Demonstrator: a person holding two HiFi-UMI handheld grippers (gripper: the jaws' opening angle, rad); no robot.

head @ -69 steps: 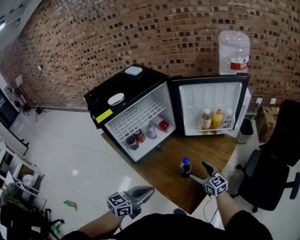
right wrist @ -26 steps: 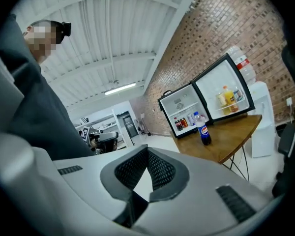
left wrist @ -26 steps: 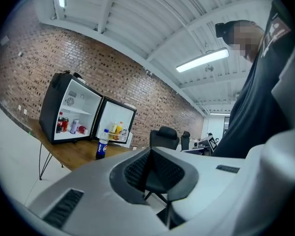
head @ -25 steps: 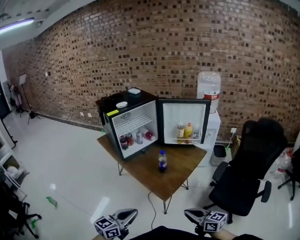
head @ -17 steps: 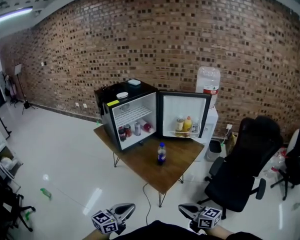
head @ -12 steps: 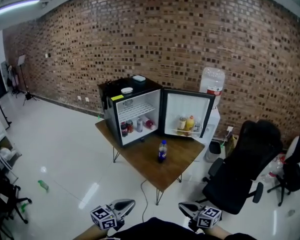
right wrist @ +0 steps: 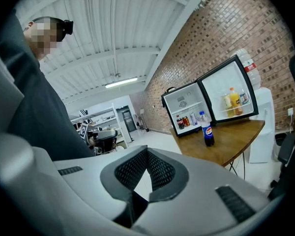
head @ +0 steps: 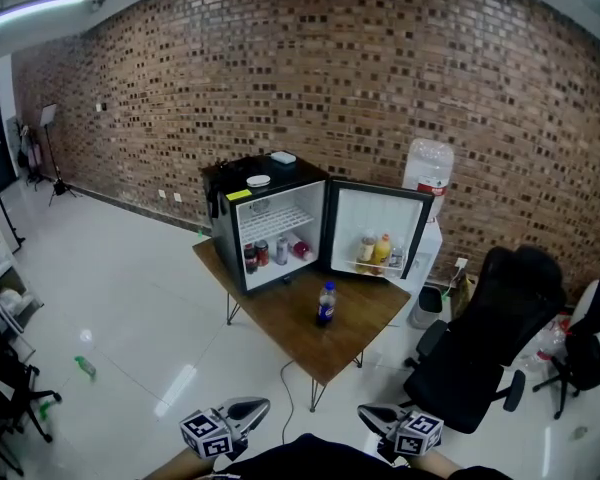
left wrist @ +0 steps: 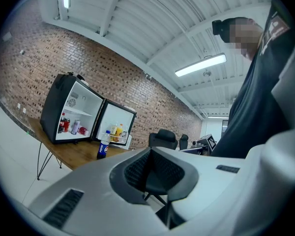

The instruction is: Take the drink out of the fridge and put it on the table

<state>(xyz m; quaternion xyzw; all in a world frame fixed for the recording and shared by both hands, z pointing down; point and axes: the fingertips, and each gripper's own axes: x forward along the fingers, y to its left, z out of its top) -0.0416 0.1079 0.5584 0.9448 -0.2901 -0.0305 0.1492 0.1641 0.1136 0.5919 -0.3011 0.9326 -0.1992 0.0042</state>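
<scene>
One fridge [head: 272, 230], one table [head: 352, 336], one cola bottle [head: 326, 304], one water dispenser [head: 429, 190].

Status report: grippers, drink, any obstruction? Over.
Left gripper and right gripper shut, empty, well back from the table. Bottle upright on it, before the open fridge. Nothing between.

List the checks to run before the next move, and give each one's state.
1. The cola bottle stands upright on the table: ok.
2. The bottle is away from the table's edges: ok.
3. The fridge door is closed: not ok, it stands open.
4. The left gripper is empty and shut: ok.
5. The right gripper is empty and shut: ok.
6. The bottle's cap is tight: cannot tell.
</scene>
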